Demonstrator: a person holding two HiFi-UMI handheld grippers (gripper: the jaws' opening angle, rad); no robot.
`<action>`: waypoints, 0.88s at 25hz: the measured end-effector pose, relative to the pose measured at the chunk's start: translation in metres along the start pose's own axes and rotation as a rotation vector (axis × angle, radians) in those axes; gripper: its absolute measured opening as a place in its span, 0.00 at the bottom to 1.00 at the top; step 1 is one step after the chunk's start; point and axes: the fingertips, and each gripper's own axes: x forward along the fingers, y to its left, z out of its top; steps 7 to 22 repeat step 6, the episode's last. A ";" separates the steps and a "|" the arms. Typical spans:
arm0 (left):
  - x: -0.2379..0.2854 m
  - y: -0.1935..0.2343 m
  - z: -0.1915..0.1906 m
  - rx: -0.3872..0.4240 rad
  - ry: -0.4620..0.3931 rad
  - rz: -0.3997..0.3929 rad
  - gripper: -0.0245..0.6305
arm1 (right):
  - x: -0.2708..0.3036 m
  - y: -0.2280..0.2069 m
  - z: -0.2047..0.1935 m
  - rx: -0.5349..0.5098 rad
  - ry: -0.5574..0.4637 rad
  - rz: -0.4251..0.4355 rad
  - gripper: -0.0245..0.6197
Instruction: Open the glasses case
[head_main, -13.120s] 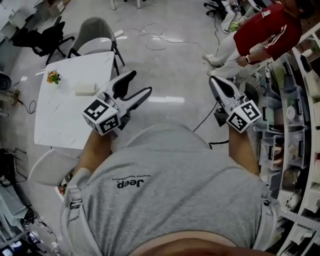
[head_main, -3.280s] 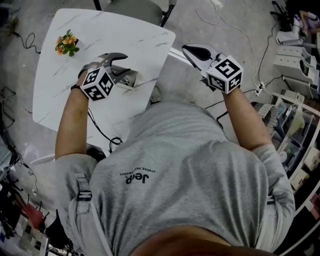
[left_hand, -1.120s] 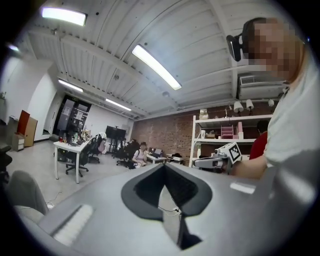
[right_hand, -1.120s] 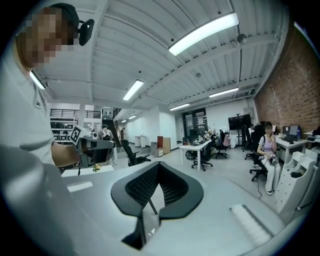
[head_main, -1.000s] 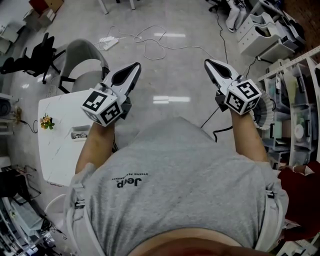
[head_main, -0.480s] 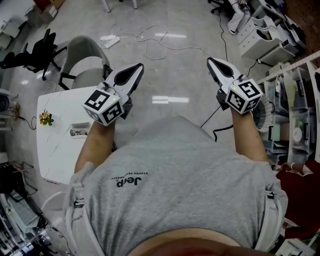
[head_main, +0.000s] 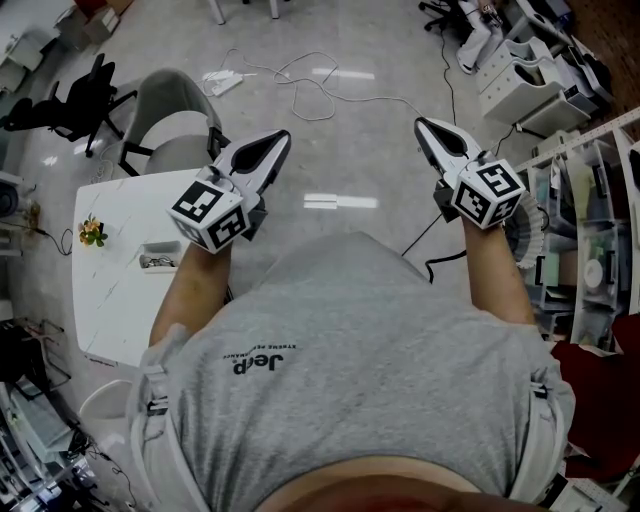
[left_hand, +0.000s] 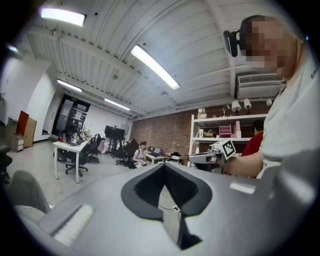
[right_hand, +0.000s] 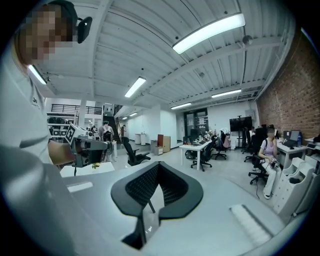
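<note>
We hold the left gripper and right gripper pressed together, empty; the glasses case lies mid-table, well apart, near flowers.

Head view. The white marble-topped square table stands at the left of the floor.

On the table, the small potted orange flower sprig sits near the left edge. The pale rectangular glasses case lies to the right of it, apart from it.

The grey shell-backed chair stands behind the table at its far side. The black wheeled office chair stands further left and back. The loose white floor cables lie beyond the table, toward the centre.

The left gripper is in front of the person's chest, with its marker cube overlapping the table's right edge in this view. The right gripper is well apart to the right, over the floor.

The tall open storage shelving lines the right side.
</note>
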 end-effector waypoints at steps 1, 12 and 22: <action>0.000 0.000 0.000 0.001 0.000 0.000 0.12 | 0.000 0.000 0.000 0.000 0.000 0.001 0.04; -0.003 -0.003 0.001 -0.003 -0.003 0.001 0.12 | -0.001 0.003 -0.001 -0.003 0.003 0.005 0.04; -0.003 -0.003 0.001 -0.003 -0.003 0.001 0.12 | -0.001 0.003 -0.001 -0.003 0.003 0.005 0.04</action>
